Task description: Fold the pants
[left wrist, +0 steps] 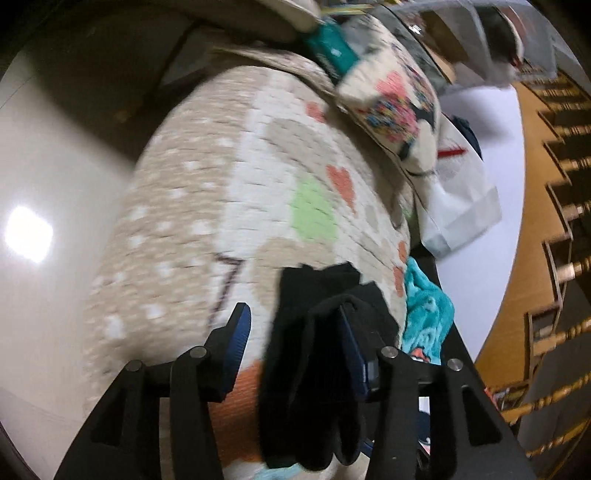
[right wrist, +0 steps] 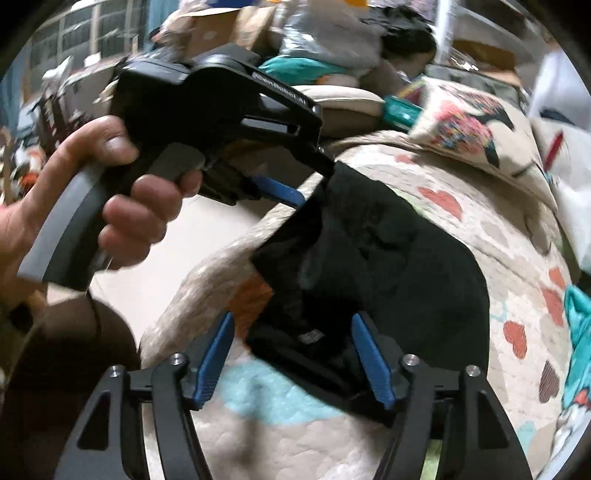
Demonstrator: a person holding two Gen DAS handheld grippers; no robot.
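On a beige patterned quilt with hearts (right wrist: 461, 221), black fabric pants (right wrist: 388, 251) are spread, one edge draped over a blue-padded left gripper (left wrist: 295, 332) spread wide, right gripper (right wrist: 291, 350) likewise wide above the cloth.

A cluttered home room; heart-print quilt (left wrist: 207, 206), patterned cushion (left wrist: 395, 99), wooden chairs (left wrist: 561, 155), piled boxes (right wrist: 221, 29)

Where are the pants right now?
The black pants lie bunched on the heart-print quilt. In the right wrist view they fill the centre, reaching from the open right gripper up to the left gripper.
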